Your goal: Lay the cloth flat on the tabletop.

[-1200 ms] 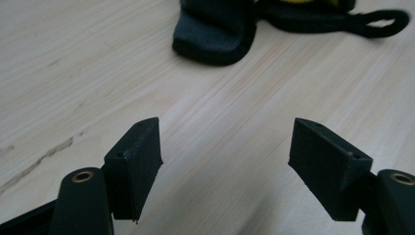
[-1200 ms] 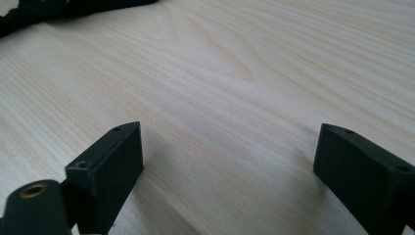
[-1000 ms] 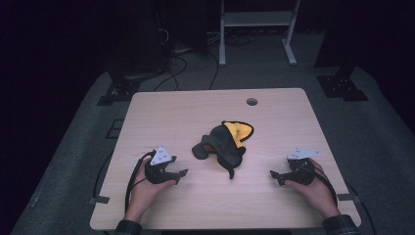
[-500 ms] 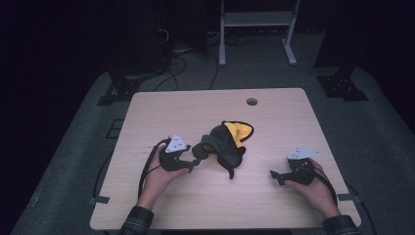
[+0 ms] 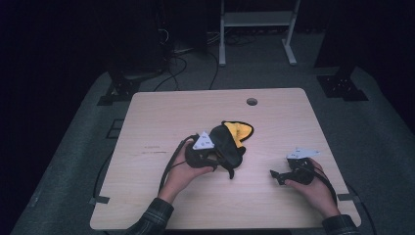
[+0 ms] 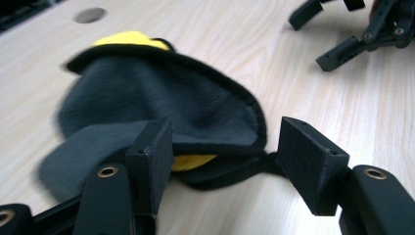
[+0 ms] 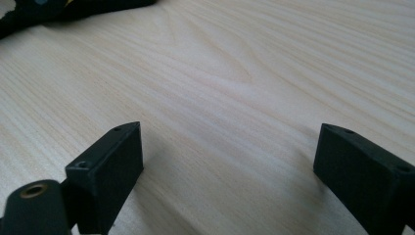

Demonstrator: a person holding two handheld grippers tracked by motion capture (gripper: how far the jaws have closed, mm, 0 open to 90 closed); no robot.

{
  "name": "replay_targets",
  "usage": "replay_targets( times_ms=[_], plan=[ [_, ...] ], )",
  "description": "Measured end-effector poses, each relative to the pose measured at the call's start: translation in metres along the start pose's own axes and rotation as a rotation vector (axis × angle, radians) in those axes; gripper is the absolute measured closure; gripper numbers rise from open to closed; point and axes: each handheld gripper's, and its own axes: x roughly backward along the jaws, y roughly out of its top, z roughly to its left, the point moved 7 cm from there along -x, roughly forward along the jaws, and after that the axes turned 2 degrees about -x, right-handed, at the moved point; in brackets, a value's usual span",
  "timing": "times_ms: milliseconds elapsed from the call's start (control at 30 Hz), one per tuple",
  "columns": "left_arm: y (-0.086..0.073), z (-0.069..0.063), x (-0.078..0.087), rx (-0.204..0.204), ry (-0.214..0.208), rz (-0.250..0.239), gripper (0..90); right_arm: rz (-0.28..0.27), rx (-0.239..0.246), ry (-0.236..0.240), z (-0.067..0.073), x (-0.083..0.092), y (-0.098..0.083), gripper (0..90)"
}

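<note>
Item: black cloth piece with yellow lining [image 5: 230, 142], crumpled, lying mid-worktop, a black strap trailing toward the near edge.
Worktop: pale wood [image 5: 161, 117], round hole [image 5: 251, 101] near far edge.
Left gripper: [image 6: 222, 152] pushed up against the cloth's left side in the high view [image 5: 215, 157]; jaws just been closing, parted around the near hem, cloth edge between them, pads not pressing it yet.
Left jaw contact: one pad overlaps the fabric, other pad clear of it.
Right gripper: [image 7: 227, 161] resting low on bare wood, near right edge [image 5: 277, 176], well apart from the cloth.
Right jaws: released, wide, nothing between.
</note>
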Motion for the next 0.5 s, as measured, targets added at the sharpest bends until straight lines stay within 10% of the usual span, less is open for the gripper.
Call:
replay_targets(
  times_ms=[500],
  plan=[
    [-0.001, -0.019, -0.057, -0.019, -0.066, 0.106, 42.1, 0.0, 0.0, 0.0, 0.0, 0.0, 0.0, 10.0]
  ],
)
